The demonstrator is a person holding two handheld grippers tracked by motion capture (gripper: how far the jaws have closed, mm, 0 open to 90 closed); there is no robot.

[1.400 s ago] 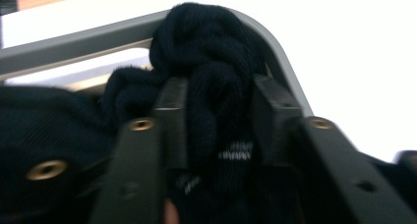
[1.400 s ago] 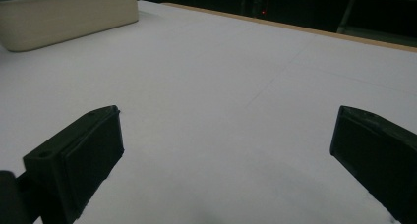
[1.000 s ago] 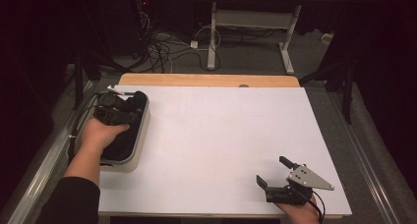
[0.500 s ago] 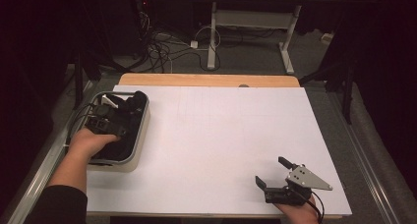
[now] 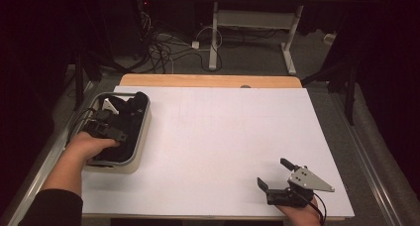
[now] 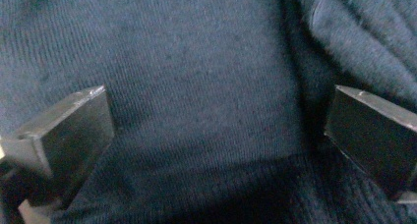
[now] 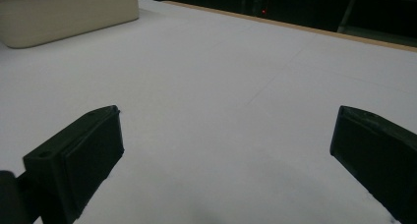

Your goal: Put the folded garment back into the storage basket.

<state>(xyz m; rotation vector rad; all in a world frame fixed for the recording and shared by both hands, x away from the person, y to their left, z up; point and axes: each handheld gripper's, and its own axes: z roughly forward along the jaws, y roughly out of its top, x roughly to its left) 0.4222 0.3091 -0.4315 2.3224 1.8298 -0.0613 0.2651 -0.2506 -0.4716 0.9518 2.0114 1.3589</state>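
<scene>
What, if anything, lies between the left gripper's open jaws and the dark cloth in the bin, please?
Nothing visible does. The left gripper sits inside the bin, its jaws just opened wide, one on each side of a stretch of the dark cloth right beneath them. The pads do not press on it.

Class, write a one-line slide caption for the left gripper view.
Left gripper, jaws just opened wide, poised over dark knitted cloth that lies between them ungripped.
</scene>
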